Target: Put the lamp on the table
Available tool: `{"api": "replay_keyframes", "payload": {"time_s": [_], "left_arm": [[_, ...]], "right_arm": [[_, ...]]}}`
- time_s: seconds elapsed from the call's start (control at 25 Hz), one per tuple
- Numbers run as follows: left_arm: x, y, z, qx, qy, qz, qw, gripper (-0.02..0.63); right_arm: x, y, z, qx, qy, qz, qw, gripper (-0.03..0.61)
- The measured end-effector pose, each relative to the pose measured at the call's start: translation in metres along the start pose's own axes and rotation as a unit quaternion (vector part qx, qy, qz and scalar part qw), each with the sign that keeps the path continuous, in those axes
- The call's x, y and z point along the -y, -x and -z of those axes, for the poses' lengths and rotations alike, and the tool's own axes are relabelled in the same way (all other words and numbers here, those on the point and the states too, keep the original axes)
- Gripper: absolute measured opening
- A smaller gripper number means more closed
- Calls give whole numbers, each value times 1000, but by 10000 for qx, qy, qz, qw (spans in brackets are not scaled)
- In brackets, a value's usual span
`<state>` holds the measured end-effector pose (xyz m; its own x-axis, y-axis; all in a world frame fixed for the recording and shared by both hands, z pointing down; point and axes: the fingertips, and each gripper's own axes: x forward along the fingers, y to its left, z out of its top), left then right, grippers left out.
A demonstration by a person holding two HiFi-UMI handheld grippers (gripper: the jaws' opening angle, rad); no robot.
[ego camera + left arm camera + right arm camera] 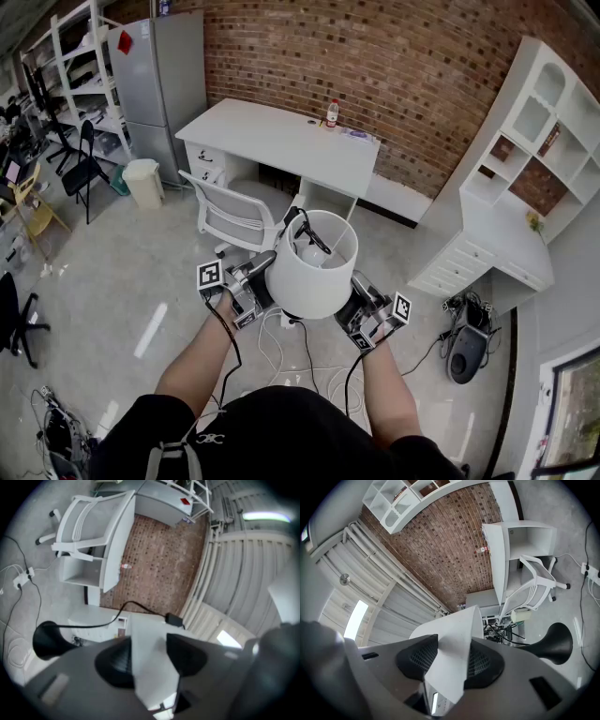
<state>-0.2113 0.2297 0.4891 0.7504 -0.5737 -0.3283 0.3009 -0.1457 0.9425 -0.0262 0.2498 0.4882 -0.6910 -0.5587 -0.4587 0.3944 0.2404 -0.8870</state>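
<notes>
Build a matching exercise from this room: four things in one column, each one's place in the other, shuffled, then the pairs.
Things
1. lamp
2. bottle
3. office chair
4. waste bin

Places
A. on the floor between the refrigerator and the desk
B. on the floor in front of the desk
C. on the desk top, at its back edge
D. held by its shade in the left claw and the right claw

Pairs: 1-D, 2-C, 3-B, 4-A

The lamp (314,272) shade looks matt white (paper or cloth, hard to tell); the brick wall (375,56), upper centre, is rough, the floor (122,281) glossy.
</notes>
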Motion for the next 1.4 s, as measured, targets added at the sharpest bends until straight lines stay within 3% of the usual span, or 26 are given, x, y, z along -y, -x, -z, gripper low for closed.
{"api": "replay_keyframes", "payload": {"time_s": [0.52,1.0,1.4], "left_arm": [[2,-7,3,-149,32,58,9999,199],[18,12,-12,-444,77,185,9988,199],[21,4,-24,-722,151,234,9970,199]], "right_arm": [[-7,1,-2,16,65,22,10000,160],[-6,-17,24,234,345,9,9991,162],[-9,-26,22,393,562,24,9976,164]]}}
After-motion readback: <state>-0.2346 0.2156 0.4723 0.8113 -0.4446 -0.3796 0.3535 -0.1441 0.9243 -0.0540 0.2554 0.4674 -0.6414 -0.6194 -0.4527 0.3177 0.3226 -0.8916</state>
